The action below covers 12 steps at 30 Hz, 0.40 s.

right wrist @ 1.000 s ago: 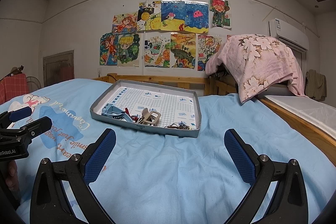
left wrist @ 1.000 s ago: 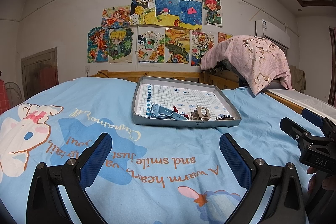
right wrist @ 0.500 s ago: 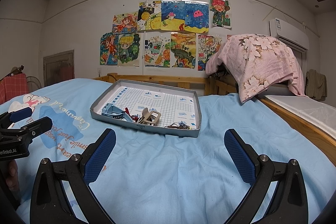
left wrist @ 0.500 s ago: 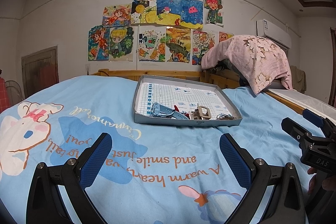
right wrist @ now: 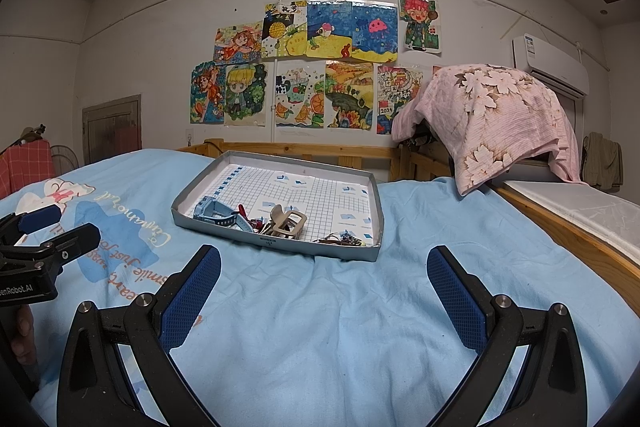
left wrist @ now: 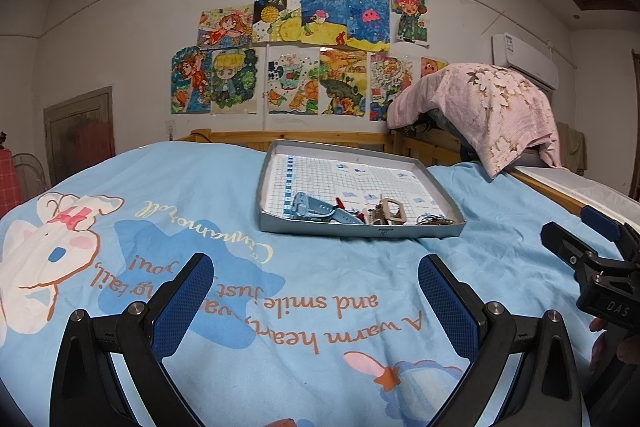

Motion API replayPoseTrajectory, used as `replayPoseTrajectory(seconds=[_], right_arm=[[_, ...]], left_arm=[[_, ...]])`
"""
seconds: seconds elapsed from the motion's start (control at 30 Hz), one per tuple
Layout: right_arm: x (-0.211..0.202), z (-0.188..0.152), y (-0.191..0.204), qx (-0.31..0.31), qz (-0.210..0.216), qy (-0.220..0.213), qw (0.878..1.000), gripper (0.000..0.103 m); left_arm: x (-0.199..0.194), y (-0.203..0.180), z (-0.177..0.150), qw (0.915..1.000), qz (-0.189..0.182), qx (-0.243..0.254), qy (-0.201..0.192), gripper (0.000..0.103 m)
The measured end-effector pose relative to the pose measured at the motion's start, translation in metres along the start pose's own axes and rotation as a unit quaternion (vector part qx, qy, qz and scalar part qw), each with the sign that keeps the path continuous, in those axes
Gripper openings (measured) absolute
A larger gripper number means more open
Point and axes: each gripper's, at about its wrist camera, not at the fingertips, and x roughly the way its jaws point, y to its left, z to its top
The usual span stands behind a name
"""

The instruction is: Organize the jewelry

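Observation:
A shallow grey tray with a gridded white floor lies on the blue bedspread. Along its near edge sit a light-blue watch, a beige hair claw, small red pieces and a dark chain or bracelet. My left gripper is open and empty, well short of the tray. The right gripper also stands open and empty, nearer the tray's front right corner. Each gripper shows at the edge of the other's view.
The blue cartoon-print bedspread covers the whole bed. A wooden bed rail runs along the right side and behind the tray. A pink floral cloth drapes over something at the back right. A person's hand holds the left gripper.
The left wrist view has tilted slightly, so the tray sits a touch lower in it. Both grippers stay open and nothing in the tray has moved.

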Motion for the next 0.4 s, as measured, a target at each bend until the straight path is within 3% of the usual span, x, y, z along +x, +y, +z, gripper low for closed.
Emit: replayPoseTrajectory(seconds=[0.4], right_arm=[[0.0012, -0.0036, 0.0016, 0.000, 0.001, 0.003, 1.000, 0.101]], left_arm=[[0.0039, -0.0001, -0.0021, 0.9998, 0.008, -0.008, 0.013, 0.103]])
